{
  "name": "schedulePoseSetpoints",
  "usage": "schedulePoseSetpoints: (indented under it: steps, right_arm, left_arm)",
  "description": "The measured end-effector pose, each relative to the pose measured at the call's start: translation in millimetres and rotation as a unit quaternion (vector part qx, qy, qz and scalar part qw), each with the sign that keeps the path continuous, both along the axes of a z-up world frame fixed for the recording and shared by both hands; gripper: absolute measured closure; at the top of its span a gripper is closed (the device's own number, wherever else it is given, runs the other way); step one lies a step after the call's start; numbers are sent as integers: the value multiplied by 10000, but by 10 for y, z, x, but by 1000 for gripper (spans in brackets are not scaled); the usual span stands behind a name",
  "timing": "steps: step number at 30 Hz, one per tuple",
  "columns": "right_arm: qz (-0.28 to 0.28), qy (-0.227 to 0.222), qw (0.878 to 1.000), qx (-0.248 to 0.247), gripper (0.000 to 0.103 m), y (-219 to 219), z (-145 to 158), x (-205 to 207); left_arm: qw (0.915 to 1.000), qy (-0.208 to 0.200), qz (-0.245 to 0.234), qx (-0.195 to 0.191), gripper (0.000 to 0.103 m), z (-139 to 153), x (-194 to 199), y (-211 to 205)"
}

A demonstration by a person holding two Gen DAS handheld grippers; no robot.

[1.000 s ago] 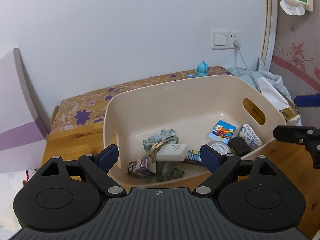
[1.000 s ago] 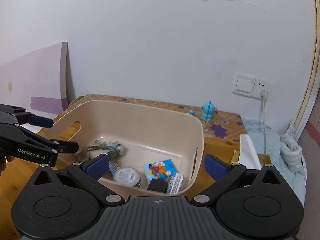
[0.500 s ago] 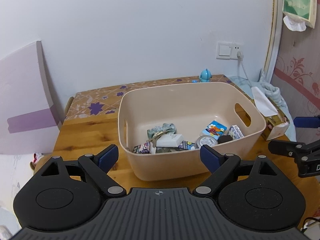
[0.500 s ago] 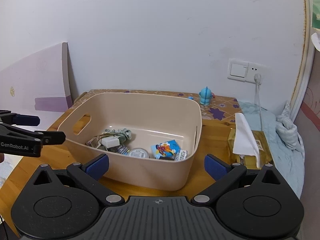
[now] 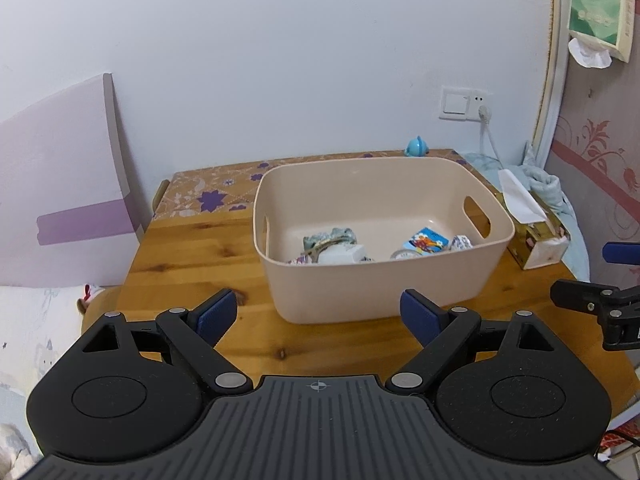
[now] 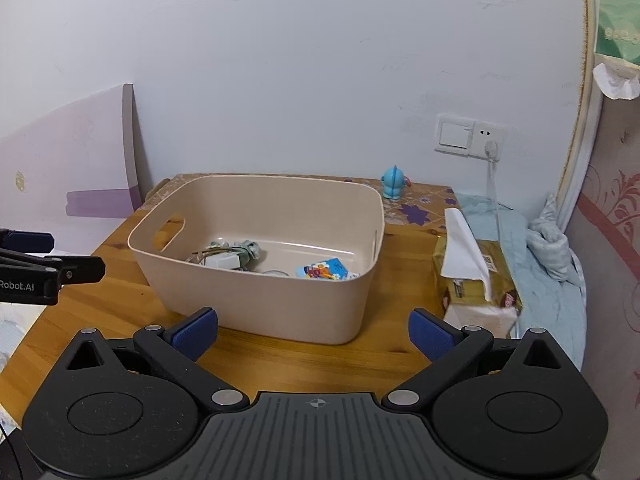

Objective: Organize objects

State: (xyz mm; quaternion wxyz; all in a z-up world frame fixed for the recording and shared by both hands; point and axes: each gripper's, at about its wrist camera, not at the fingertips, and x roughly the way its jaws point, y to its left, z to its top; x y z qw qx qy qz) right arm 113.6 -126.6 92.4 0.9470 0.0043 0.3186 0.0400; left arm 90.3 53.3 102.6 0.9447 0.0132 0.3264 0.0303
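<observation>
A smooth beige plastic tub (image 5: 384,276) with rounded corners and slot handles cut into its short walls sits on the knotty, orange-brown pine worktop (image 5: 192,256). Inside it lies a loose heap of small things: a crumpled grey-green cloth tied with tan cord (image 5: 329,240), a flat white rectangular block (image 5: 340,255) leaning against that cloth, a glossy blue cartoon-printed packet (image 5: 425,242), a round tin with a pale lid (image 5: 403,255) partly hidden by the front wall, and a small blue-and-white patterned box (image 5: 462,243) near the right handle.

Beyond the tub, a paper runner printed with purple flowers (image 5: 212,196) covers the back strip of the worktop, and a little blue plastic figurine (image 6: 393,182) stands on it. A gold cardboard tissue box with a white sheet sticking up (image 6: 472,276) rests just beside the tub's right wall.

The left claw (image 5: 318,316) hangs in front of the tub, its blue pads spread wide with nothing between them. The right claw (image 6: 314,334) is likewise released and empty, short of the tub's near wall.
</observation>
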Motion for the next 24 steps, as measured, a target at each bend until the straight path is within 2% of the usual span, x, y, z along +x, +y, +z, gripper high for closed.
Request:
schedulePoseSetpoints:
  steps: [16,24]
  right_arm:
    - [-81,54,9999,-47,0,14,3,-517]
    - [-55,87,9999,-3,0,72,-18,-746]
  left_arm:
    - [9997,-27,-194,137,13,-87,-561,-116]
    - [9995,40,-312,23,12,-145,-782,-182]
